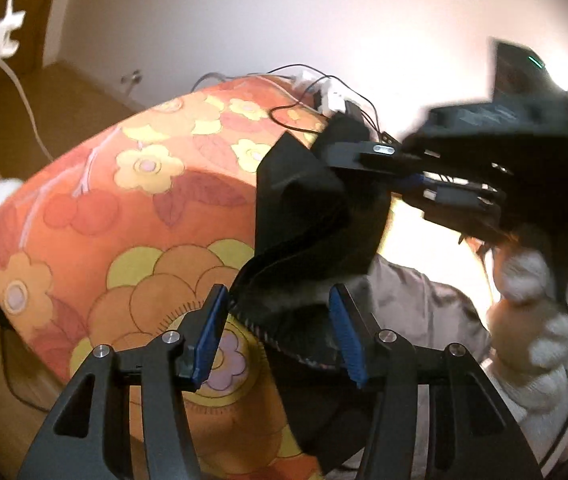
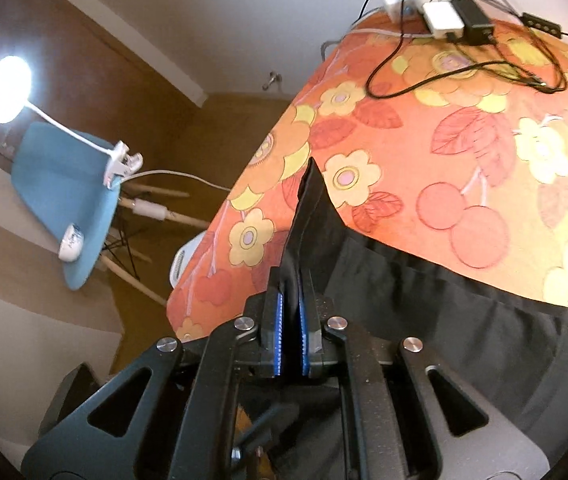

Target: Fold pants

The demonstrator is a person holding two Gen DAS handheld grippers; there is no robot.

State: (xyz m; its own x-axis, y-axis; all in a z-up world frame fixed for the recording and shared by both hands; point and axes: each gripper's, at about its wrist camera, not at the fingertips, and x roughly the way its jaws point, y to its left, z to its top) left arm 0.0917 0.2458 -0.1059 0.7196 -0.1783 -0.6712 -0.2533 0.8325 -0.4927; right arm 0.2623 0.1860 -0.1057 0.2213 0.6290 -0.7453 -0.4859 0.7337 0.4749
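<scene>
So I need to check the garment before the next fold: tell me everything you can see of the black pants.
The black pants look like plain, dark, soft fabric with a stitched hem. They lie partly on the orange flowered cloth, one part lifted into a peaked fold. The right gripper is shut on that fold, holding it up. In the left wrist view the hem edge hangs between the left gripper pads, which stand apart without pressing it.

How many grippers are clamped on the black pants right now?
1: the right gripper pinches a pants fold above the floral cloth. The left gripper stands open around the fabric edge.
</scene>
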